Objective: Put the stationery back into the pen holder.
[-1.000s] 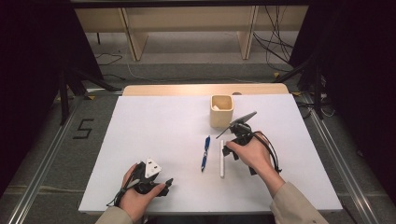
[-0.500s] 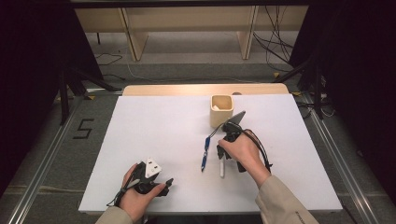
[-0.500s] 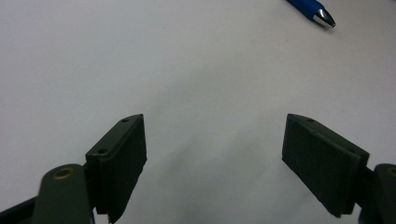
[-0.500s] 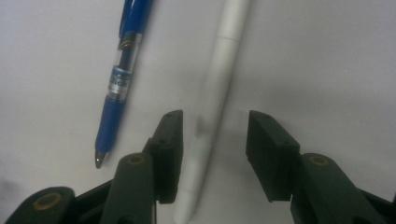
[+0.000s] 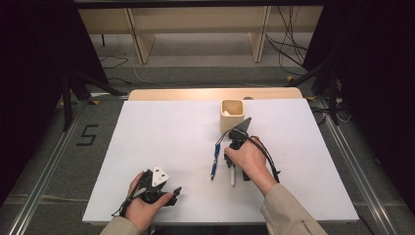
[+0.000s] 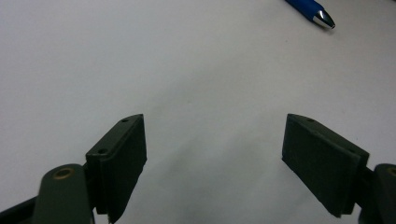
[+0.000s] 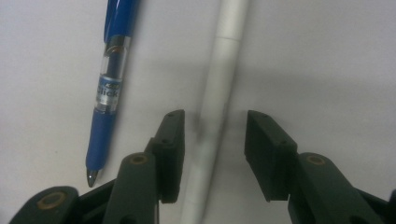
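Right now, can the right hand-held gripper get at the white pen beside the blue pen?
Probably yes: the right hand-held gripper straddles the slim white pen, jaws closing, pads not yet touching; the blue click pen lies clear alongside.

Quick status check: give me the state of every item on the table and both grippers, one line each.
White pen: lying flat on the table, between the right gripper's jaws, not yet pinched.
Blue pen: lying flat beside the white pen, untouched.
Wooden cup: upright, open top, contents unclear.
Right gripper: jaws have just been closing, gaps on both sides of the white pen.
Left gripper: open, holding nothing, low over the table.
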Available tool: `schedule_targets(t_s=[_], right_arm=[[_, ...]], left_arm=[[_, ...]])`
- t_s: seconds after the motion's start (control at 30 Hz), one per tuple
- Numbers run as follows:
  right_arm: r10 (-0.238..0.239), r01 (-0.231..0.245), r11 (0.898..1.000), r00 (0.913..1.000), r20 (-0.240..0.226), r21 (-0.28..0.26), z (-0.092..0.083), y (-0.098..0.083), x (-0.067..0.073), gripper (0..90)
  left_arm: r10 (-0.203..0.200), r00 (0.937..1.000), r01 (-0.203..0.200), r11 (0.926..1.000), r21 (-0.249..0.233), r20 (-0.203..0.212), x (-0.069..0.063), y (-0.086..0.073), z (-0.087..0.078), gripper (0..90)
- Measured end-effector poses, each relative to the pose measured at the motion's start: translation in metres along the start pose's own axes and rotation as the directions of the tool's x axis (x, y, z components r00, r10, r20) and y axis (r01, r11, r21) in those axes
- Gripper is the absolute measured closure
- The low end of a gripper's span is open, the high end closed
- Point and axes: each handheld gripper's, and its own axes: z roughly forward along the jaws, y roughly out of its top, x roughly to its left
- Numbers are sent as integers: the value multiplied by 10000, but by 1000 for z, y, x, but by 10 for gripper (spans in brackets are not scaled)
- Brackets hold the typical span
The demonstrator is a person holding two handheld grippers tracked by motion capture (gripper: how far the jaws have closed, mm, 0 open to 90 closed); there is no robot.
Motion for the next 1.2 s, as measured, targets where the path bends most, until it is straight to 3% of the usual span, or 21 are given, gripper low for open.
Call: schedule_targets(t_s=[0.37, 1.2], right_arm=[[308, -309, 9995, 9995, 88, 75, 5, 2, 2, 632], [371, -375, 9993, 9973, 628, 48, 7, 4, 9, 720]], left_arm=[[-1, 10000, 1, 10000, 4, 8, 0, 0, 0, 219], [-68, 10000, 68, 9999, -100, 11, 0, 0, 0, 219]])
